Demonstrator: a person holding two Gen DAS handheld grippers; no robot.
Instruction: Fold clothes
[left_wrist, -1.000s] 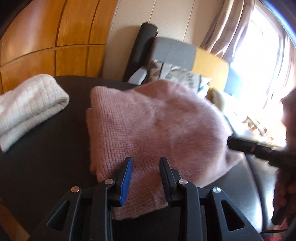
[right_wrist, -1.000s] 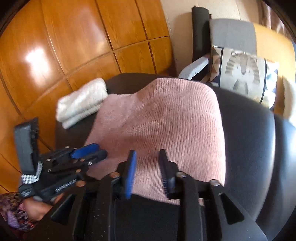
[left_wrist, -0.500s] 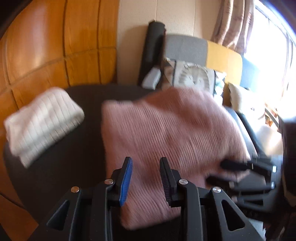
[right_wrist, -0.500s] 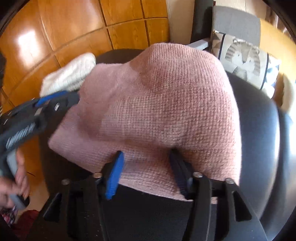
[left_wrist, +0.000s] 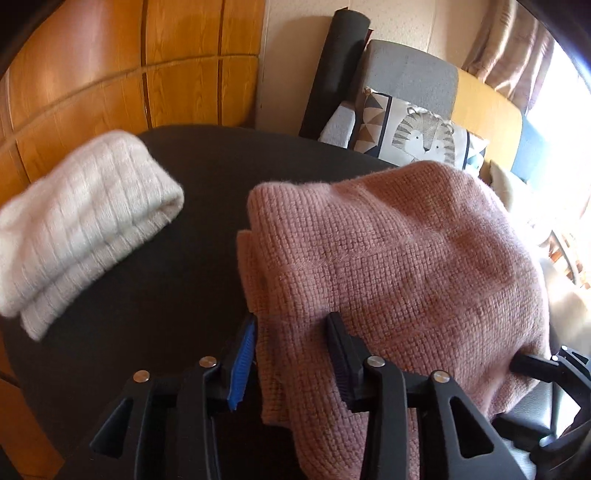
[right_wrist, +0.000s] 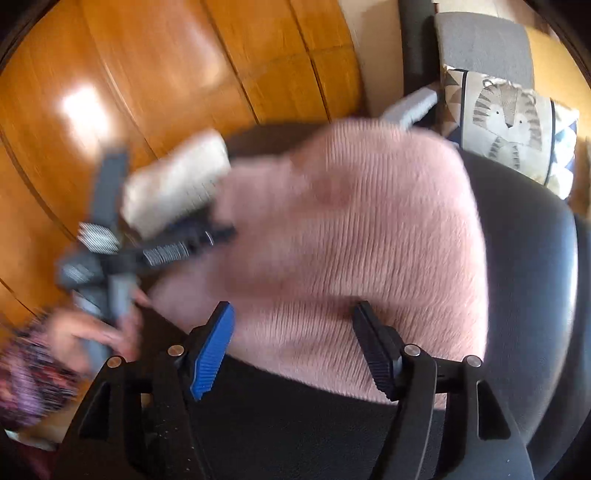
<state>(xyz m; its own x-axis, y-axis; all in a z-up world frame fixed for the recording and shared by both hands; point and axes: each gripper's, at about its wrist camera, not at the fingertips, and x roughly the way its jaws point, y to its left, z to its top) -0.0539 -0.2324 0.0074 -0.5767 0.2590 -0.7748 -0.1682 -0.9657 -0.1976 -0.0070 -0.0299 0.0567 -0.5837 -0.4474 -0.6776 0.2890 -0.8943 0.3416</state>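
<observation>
A folded pink knit sweater (left_wrist: 399, 273) lies on a dark seat (left_wrist: 155, 295); it also shows, blurred, in the right wrist view (right_wrist: 362, 236). A folded white knit garment (left_wrist: 77, 225) lies to its left, also visible in the right wrist view (right_wrist: 177, 184). My left gripper (left_wrist: 290, 350) is open, its fingers astride the sweater's near left edge. My right gripper (right_wrist: 295, 347) is wide open at the sweater's near edge; the cloth lies between its fingers. The left gripper (right_wrist: 221, 232) shows in the right wrist view, reaching the sweater's left side.
A wooden panelled wall (left_wrist: 110, 74) stands behind the seat. A grey chair with a tiger cushion (left_wrist: 421, 136) and a black roll (left_wrist: 332, 74) stand at the back. A bright window is at the right. The right gripper's tip (left_wrist: 535, 365) is at the sweater's right edge.
Both grippers have moved in on the sweater's near edge. The right gripper has opened wider. The left gripper now straddles the sweater's left edge.
</observation>
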